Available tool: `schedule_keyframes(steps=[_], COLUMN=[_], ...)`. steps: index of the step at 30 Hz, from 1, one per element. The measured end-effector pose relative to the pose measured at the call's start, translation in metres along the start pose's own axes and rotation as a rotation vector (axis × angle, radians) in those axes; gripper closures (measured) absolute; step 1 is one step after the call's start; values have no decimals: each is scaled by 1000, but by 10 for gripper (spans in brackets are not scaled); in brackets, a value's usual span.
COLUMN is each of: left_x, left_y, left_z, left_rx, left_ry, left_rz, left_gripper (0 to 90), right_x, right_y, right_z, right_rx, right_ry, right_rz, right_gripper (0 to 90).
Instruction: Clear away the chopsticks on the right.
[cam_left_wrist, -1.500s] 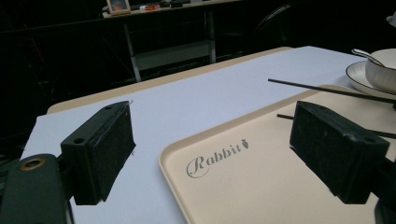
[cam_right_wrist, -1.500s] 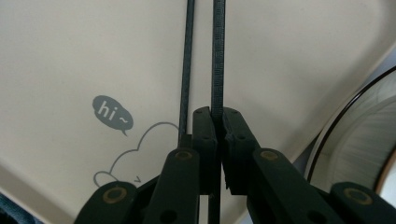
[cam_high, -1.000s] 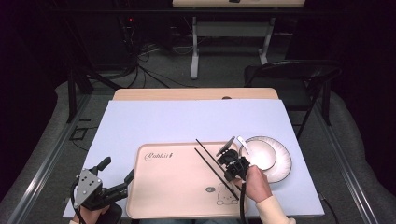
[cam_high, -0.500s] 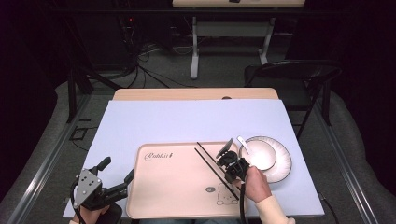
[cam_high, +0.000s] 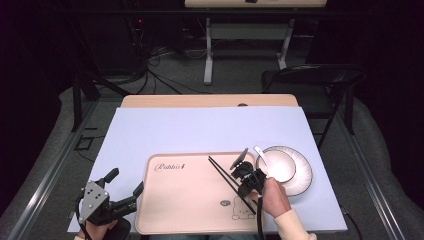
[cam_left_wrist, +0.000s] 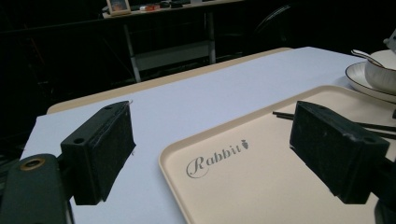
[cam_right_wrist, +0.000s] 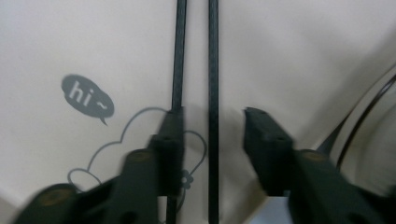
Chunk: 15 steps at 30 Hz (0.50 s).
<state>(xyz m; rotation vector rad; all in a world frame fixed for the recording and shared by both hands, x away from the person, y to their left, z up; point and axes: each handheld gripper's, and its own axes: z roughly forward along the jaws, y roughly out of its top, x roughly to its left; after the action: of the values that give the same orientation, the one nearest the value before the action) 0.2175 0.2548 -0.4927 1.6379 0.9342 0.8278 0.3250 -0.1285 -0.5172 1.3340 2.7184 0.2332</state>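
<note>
The right gripper (cam_high: 243, 176) is hovering low over the tray (cam_high: 175, 210), jaws partly open and holding nothing, one jaw sitting over one of the two chopsticks (cam_right_wrist: 213, 70) while the other stick is lying between the jaws. The chopsticks are lying side by side on the tray, just beside the plate (cam_high: 300, 172) carrying a bowl (cam_high: 276, 167) and spoon (cam_high: 260, 151). They are looking thin, stiff, light and likely slippery, so gripping both mid-length seems wisest. The left gripper (cam_high: 122, 200) is waiting wide open and empty at the tray's near left corner.
</note>
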Motion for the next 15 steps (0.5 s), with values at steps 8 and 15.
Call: schedule_keyframes(steps=[8,15], left_x=[0,-1], left_y=[0,0], left_z=[0,0], left_rx=[-1,3], left_ry=[1,1], left_rz=[0,2], left_gripper=[136,136], right_x=[-3,-15], right_y=[-4,-11], right_z=[-25,-42], right_rx=[-202,-355], right_ry=[-57,-74], right_rz=[-47,-105], right_gripper=[165,3])
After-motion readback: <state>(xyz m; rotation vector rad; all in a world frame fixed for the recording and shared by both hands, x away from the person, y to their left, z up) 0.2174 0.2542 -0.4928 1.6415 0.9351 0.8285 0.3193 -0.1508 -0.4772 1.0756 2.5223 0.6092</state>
